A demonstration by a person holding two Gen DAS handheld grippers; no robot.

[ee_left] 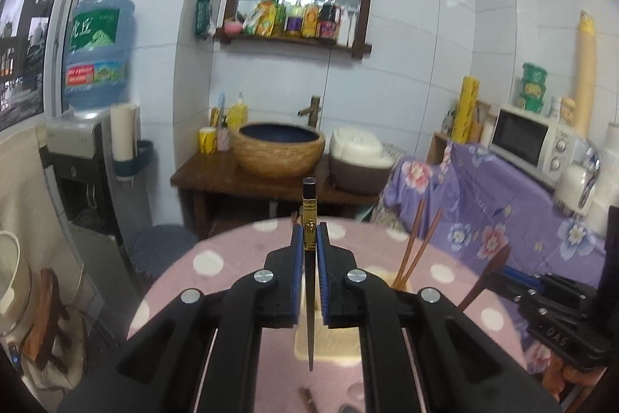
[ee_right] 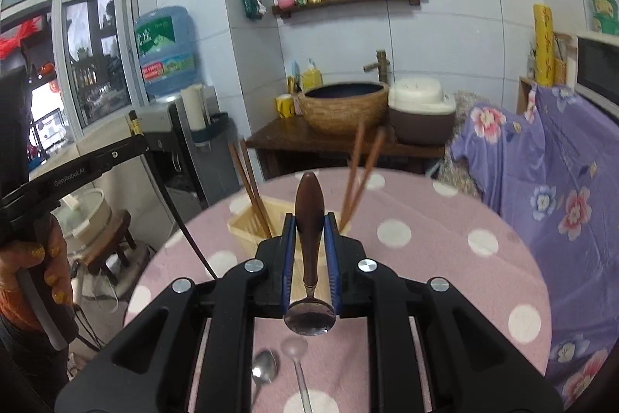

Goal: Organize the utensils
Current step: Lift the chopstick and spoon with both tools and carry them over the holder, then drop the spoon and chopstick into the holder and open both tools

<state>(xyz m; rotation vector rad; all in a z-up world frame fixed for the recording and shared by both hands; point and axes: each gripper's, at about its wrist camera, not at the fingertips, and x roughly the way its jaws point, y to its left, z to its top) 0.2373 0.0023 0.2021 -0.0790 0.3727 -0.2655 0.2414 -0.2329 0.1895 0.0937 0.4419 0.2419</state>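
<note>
My left gripper [ee_left: 309, 233] is shut on a black chopstick with a gold band [ee_left: 309, 219], held upright above the cream utensil holder [ee_left: 329, 345]. My right gripper [ee_right: 310, 225] is shut on a spoon with a brown wooden handle [ee_right: 309, 215], its metal bowl [ee_right: 309, 318] hanging toward the camera. The cream holder [ee_right: 247, 225] stands just beyond it with brown chopsticks [ee_right: 251, 188] in it. More brown chopsticks [ee_left: 416, 248] show in the left wrist view. A metal spoon [ee_right: 265, 368] and a clear spoon [ee_right: 296, 355] lie on the pink dotted table [ee_right: 425, 246].
The right gripper [ee_left: 561, 312] with its spoon shows at the right of the left wrist view; the left gripper and hand [ee_right: 58, 180] at the left of the right wrist view. Behind the table are a basin stand [ee_left: 278, 149], a water dispenser [ee_left: 93, 142] and a purple-covered counter [ee_left: 503, 188].
</note>
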